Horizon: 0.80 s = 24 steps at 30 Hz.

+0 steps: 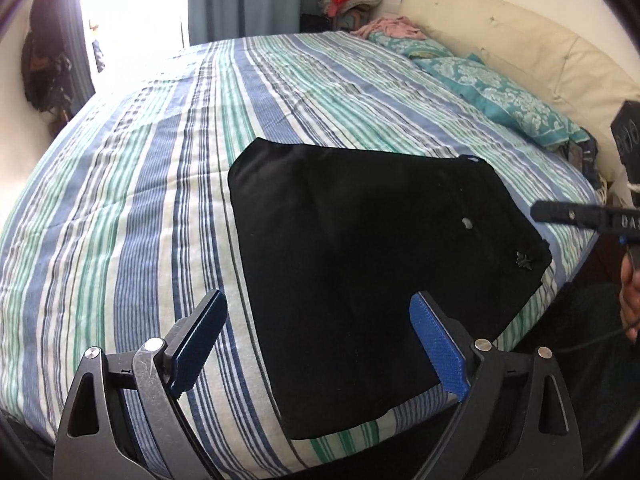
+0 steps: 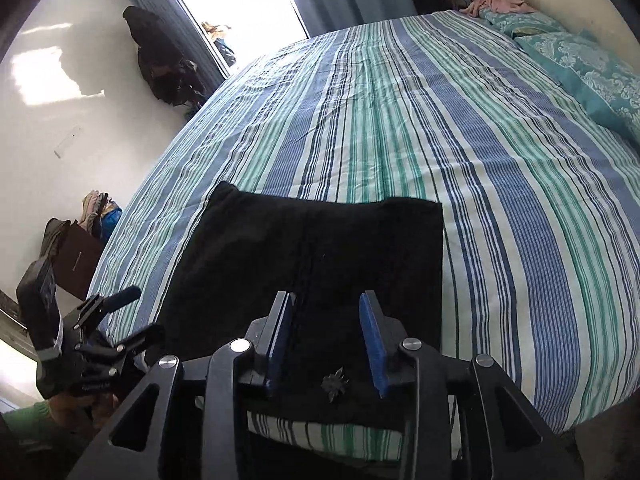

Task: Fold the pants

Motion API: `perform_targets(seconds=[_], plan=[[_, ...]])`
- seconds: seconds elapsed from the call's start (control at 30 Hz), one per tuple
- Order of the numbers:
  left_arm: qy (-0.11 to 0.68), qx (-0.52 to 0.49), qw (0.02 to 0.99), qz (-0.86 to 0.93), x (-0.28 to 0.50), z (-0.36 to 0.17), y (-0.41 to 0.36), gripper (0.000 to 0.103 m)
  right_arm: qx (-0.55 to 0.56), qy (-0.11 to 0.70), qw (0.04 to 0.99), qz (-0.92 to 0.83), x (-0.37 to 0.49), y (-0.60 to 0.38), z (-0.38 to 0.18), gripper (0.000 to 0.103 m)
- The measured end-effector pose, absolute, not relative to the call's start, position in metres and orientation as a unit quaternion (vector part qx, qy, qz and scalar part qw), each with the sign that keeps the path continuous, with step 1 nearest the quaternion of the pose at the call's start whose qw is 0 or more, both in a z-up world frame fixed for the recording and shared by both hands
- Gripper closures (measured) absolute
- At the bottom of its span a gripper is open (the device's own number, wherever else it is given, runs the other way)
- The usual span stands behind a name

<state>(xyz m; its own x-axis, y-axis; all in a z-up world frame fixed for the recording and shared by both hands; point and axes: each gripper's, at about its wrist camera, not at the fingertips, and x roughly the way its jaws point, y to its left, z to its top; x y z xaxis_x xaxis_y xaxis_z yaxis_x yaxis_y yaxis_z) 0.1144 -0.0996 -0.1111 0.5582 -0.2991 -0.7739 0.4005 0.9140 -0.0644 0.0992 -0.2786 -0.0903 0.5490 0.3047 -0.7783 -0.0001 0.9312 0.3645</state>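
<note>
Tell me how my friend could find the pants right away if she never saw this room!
Look for the big bed with the blue, green and white striped bedspread. Near its front edge, far from the teal flowered pillows by the headboard, lie the pants, folded into a flat bundle. They are the only plain black thing on the stripes, with a small dark star-shaped ornament near one edge.

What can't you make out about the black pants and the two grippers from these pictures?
- Black pants: right wrist view, near edge hidden behind the right gripper.
- Fold layers: both views, fabric too dark.
- Left gripper: left wrist view, bottom edge crops its body.
</note>
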Motion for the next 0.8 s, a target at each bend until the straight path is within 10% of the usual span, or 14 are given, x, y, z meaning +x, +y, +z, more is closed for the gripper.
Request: perform_targets(seconds=[0.33, 0.5, 0.8], plan=[[0.453, 0.084, 0.867, -0.188, 0.110, -0.130, -0.095, 0.007, 0.130, 0.501, 0.854, 0.043, 0.060, -0.249, -0.135, 0.065], [0.450, 0.045, 0.876, -0.166, 0.117, -0.117, -0.067, 0.007, 0.163, 0.461, 0.872, 0.014, 0.045, -0.259, -0.123, 0.032], [0.480, -0.022, 0.869, -0.123, 0.137, -0.126, -0.024, 0.007, 0.212, 0.415, 0.885, -0.015, 0.036, -0.280, -0.112, 0.029]])
